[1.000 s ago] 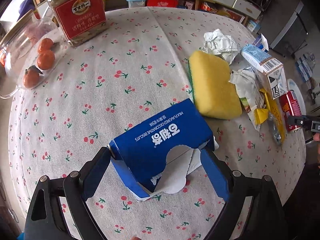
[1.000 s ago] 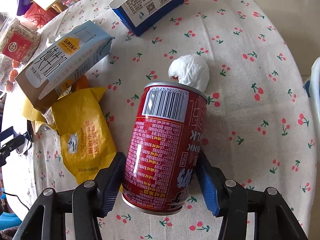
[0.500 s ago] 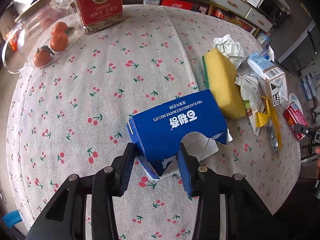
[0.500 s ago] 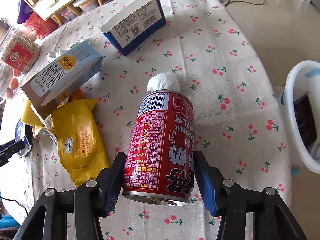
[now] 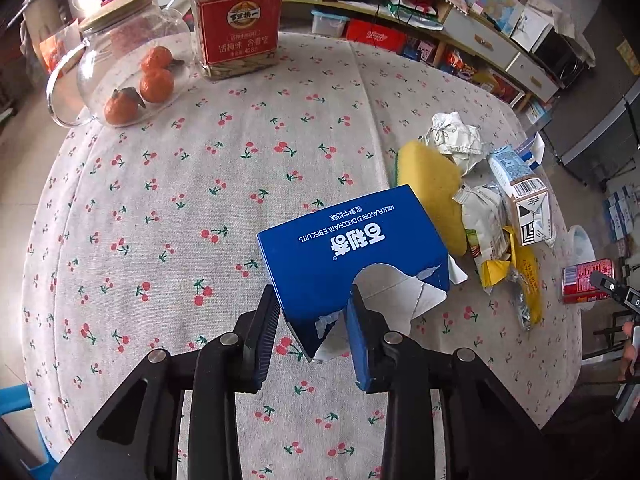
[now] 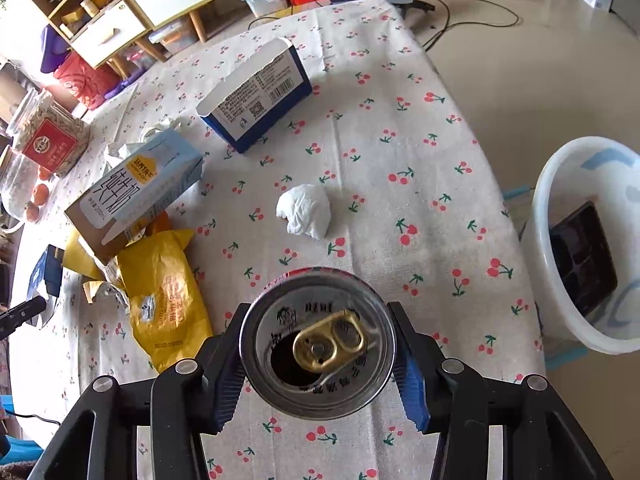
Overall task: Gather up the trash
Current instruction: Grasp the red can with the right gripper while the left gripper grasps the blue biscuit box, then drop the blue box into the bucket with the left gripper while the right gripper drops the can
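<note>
- Left gripper (image 5: pixel 312 328): jaws closing on the torn corner of 1 blue biscuit box (image 5: pixel 352 256); both pads press on that corner, and the box tilts up off the tablecloth (image 5: pixel 180 208), near the table's middle in the left wrist view.
- Right gripper (image 6: pixel 318 354): jaws about half open and clamped on 1 red drink can (image 6: pixel 318 342), pads against its sides. Can's opened top with gold pull tab faces the camera; can is held above the tablecloth near the table's near edge.
- White bucket (image 6: pixel 560 216): on the floor just off the table's right edge in the right wrist view; 1 dark tray lies inside.
- Crumpled white tissue (image 6: pixel 304 216): on the cloth beyond the can, apart from it.
- Yellow wrapper (image 6: pixel 164 296): flat on the cloth left of the can, partly under 1 milk carton (image 6: pixel 132 192) lying on its side.
- Yellow sponge (image 5: pixel 432 188): just behind the biscuit box, beside crumpled paper (image 5: pixel 454 140).
- Seed jar with red label (image 5: pixel 236 20): upright at the far edge.
- Glass teapot (image 5: pixel 128 76): beside the jar, holding 3 oranges.
</note>
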